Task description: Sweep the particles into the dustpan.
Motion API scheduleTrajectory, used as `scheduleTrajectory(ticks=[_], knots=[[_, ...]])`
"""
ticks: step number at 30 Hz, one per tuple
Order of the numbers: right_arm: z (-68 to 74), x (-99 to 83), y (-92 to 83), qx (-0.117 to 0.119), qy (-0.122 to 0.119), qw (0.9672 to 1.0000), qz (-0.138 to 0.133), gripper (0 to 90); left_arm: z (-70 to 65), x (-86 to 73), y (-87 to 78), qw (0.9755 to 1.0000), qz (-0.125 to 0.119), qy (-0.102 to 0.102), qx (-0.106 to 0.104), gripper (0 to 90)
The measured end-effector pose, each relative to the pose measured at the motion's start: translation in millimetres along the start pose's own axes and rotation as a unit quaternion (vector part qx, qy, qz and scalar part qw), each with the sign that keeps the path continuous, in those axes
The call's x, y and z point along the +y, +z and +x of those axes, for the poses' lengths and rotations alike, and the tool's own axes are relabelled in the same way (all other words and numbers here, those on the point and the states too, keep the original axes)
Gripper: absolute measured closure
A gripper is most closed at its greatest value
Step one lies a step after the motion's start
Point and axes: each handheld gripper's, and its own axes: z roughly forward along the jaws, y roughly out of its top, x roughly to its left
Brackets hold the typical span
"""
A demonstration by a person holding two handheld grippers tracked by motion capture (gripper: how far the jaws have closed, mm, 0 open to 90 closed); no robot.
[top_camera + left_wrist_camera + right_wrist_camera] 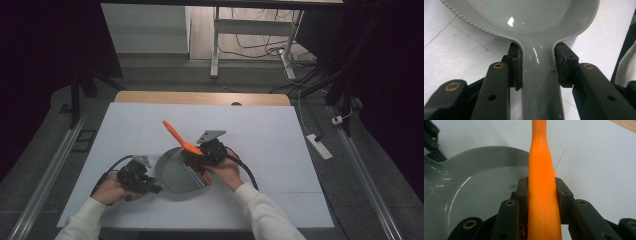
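The left gripper [537, 67] clamps the handle of the grey pan [176, 172], near the table's [260, 130] front edge. The right gripper [541, 192] pinches the orange spatula [180, 140] over the pan's right rim; open surface lies beyond.

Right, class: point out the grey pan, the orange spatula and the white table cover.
grey pan [172, 172], high view, on its inner floor.
orange spatula [541, 170], right gripper view, on its handle.
white table cover [260, 135], high view, on a bare part.
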Motion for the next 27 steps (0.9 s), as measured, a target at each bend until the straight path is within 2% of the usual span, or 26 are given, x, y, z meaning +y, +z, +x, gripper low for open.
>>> scheduleTrajectory(ticks=[2, 5, 9, 17, 21, 23, 27], knots=[[6.2, 2.5, 0.6, 0.007, -0.013, 0.9999, -0.001, 70.1, 0.0, 0.0, 0.2, 1.0, 0.0, 0.0, 0.001, 62.1], [8.0, 3.6, 0.1, 0.015, -0.013, 0.9998, -0.006, 70.0, 0.0, -0.1, 0.6, 1.0, 0.001, 0.0, 0.0, 62.1], [6.6, 5.0, -4.2, 0.006, -0.015, 0.9998, -0.014, 70.0, 0.0, -0.2, 0.9, 1.0, 0.001, 0.0, 0.0, 62.1], [-12.7, 4.4, -22.6, -0.027, 0.009, 0.999, -0.034, 70.1, 0.0, -0.3, 1.2, 1.0, 0.002, 0.0, 0.0, 62.1], [-20.8, 1.6, -25.9, -0.042, 0.016, 0.9985, -0.03, 70.1, 0.1, -0.3, 1.6, 1.0, 0.003, 0.0, 0.0, 62.1], [-29.1, -2.4, -27.3, -0.055, 0.028, 0.9978, -0.024, 70.1, 0.1, -0.3, 1.6, 1.0, 0.003, -0.001, 0.0, 62.1], [-36.0, -7.2, -27.0, -0.063, 0.039, 0.9971, -0.018, 70.1, -0.1, -0.4, 1.8, 1.0, 0.004, -0.001, -0.001, 62.1]])
